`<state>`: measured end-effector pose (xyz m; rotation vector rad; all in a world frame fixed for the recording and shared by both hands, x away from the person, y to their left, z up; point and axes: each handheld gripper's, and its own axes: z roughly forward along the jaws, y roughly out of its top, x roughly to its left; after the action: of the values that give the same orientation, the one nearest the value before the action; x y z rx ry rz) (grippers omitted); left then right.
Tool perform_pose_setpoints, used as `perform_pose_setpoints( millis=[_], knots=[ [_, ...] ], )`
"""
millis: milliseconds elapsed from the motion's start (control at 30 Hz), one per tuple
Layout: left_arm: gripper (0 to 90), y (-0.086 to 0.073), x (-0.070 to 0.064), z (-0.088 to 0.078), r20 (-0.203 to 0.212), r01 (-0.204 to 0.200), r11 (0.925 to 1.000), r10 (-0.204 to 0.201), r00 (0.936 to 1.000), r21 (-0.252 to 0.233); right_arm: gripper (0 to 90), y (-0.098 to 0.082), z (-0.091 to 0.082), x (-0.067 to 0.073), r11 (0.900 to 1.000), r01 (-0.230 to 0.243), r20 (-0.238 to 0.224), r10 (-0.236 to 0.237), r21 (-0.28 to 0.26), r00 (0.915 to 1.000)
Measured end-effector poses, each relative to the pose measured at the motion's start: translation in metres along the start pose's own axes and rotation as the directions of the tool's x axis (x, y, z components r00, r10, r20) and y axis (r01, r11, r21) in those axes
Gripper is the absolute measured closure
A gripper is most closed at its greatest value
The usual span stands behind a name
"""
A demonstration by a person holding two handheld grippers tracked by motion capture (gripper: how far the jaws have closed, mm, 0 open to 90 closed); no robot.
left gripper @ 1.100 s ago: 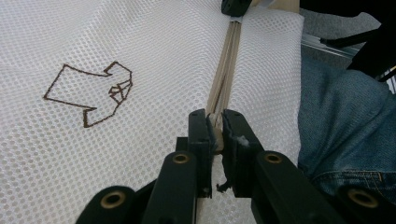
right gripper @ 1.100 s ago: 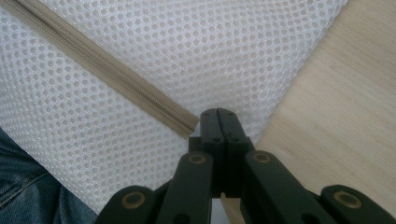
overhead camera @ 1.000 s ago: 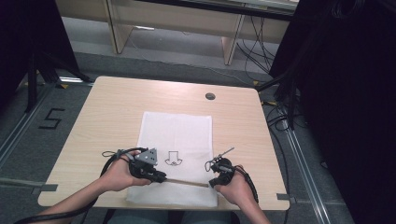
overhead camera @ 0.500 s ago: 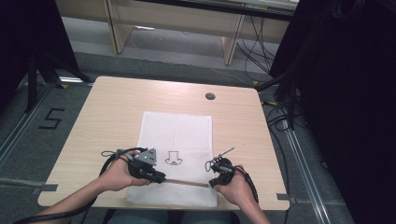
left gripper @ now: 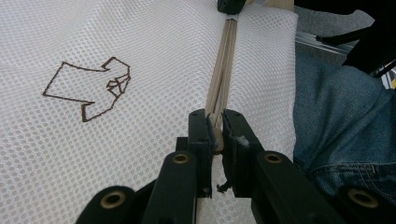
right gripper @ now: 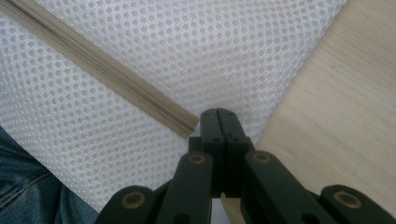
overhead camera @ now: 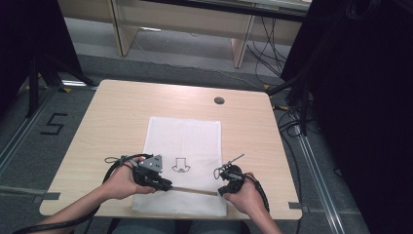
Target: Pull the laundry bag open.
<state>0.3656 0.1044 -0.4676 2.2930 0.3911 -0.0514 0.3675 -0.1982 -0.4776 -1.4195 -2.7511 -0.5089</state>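
White mesh bag (overhead camera: 187, 141), left tool (left gripper: 215, 128) gripping zipper pull (left gripper: 217, 140)

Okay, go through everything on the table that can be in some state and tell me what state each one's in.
mesh bag: lying flat on the table, brown drawing face up.
zipper: closed along the stretch seen.
zipper pull: pinched.
left gripper: shut on the zipper pull.
right gripper: shut, pinching the bag's edge by the zipper's end.

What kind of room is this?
Probably a lab or workshop: a bare wooden table on a grey floor with a taped number 5, loose cables, and dark screens around.
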Motion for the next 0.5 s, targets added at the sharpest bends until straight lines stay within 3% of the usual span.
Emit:
perform_pose_setpoints(
  millis=[333, 500],
  knots=[
    [82.1, 0.0009, 0.0003, -0.0009, -0.002, -0.017, 0.9998, 0.017, 0.9998, 0.012, 90.0, -0.0001, -0.0001, -0.0002, 1.000, 0.000, -0.001, 0.000, 0.000, 1.0000],
    [82.1, -0.0024, 0.0020, -0.0029, 0.011, 0.005, 1.0000, -0.005, 0.9999, -0.005, 90.0, 0.0001, 0.0004, -0.0009, 1.000, 0.006, -0.003, -0.006, -0.005, 1.0000]
  ],
)
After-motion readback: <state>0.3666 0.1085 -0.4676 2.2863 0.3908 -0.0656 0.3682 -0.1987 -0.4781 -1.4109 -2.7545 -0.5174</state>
